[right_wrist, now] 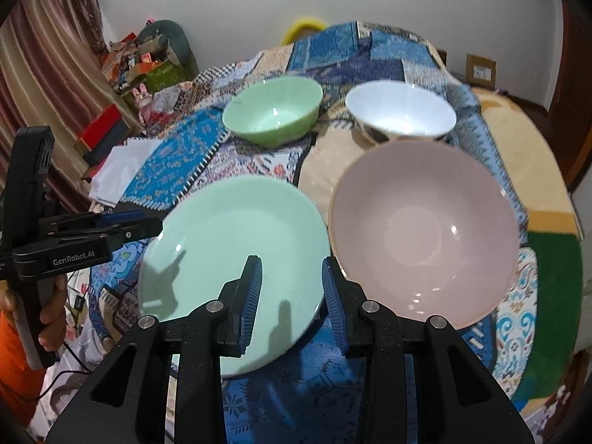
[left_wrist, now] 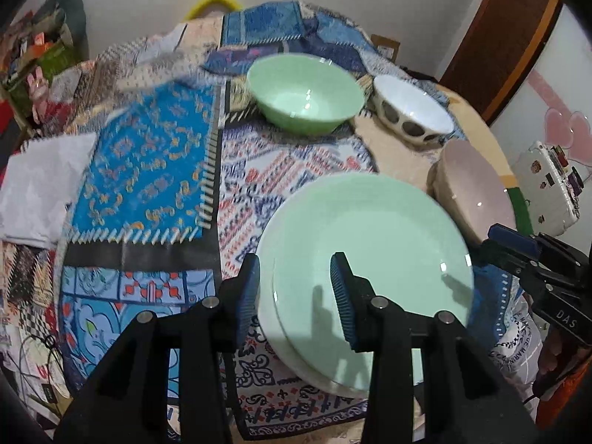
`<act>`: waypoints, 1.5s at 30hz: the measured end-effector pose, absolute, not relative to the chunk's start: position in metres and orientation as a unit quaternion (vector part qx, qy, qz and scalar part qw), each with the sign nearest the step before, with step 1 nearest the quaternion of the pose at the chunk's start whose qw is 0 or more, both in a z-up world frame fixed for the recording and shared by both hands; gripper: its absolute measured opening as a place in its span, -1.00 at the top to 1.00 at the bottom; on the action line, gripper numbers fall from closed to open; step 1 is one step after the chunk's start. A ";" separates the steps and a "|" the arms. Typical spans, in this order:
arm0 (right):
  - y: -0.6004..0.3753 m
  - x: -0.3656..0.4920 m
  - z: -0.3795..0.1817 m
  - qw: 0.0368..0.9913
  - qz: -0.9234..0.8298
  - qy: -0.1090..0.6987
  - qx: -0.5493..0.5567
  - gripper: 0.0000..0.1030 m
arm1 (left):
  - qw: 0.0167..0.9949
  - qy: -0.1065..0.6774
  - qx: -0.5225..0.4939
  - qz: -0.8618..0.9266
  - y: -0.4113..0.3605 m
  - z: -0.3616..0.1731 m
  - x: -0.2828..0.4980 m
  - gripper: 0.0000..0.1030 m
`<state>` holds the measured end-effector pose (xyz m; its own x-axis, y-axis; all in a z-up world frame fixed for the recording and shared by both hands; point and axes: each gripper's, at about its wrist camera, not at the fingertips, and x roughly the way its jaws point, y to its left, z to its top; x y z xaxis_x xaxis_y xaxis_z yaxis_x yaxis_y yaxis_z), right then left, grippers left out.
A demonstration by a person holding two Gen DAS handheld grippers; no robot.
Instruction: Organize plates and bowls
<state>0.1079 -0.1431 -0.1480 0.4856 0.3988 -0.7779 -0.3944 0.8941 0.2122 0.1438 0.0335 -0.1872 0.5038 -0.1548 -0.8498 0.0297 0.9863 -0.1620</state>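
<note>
A mint green plate (left_wrist: 384, 244) lies on top of a white plate (left_wrist: 270, 329) on the patterned cloth; it also shows in the right wrist view (right_wrist: 229, 236). My left gripper (left_wrist: 296, 296) is open and empty above the stack's left edge. My right gripper (right_wrist: 290, 296) is open and empty, above the green plate's right rim, beside a pink bowl (right_wrist: 425, 229). A green bowl (right_wrist: 273, 111) and a white bowl with dark spots (left_wrist: 412, 109) stand further back. The pink bowl (left_wrist: 473, 185) is at the right in the left wrist view.
The table is covered with patchwork cloths (left_wrist: 148, 170). A folded white cloth (left_wrist: 40, 188) lies at the left. Boxes and toys (right_wrist: 144, 63) are piled against the far wall. The right gripper's body (left_wrist: 536, 270) shows at the right edge, the left one (right_wrist: 74, 236) at the left.
</note>
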 end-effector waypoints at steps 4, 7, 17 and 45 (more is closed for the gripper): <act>-0.153 0.107 -0.132 0.877 0.218 0.428 -0.001 0.40 | 0.875 0.477 -0.050 -0.062 0.021 -0.167 0.145 0.23; -0.166 0.108 -0.122 0.887 0.205 0.414 -0.002 0.40 | 0.881 0.466 -0.042 -0.068 0.006 -0.154 0.148 0.07; -0.218 0.115 -0.114 0.910 0.139 0.391 0.002 0.19 | 0.888 0.449 -0.009 -0.099 -0.054 -0.139 0.171 -0.39; -0.274 0.151 -0.187 0.872 0.151 0.455 0.098 0.54 | 0.829 0.540 0.015 -0.146 -0.142 -0.229 0.251 0.29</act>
<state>0.1510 -0.2742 -0.1870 0.5406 0.3524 -0.7639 -0.1750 0.9353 0.3076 0.2512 -0.1423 -0.2290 0.3741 -0.2267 -0.8992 0.2587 0.9567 -0.1335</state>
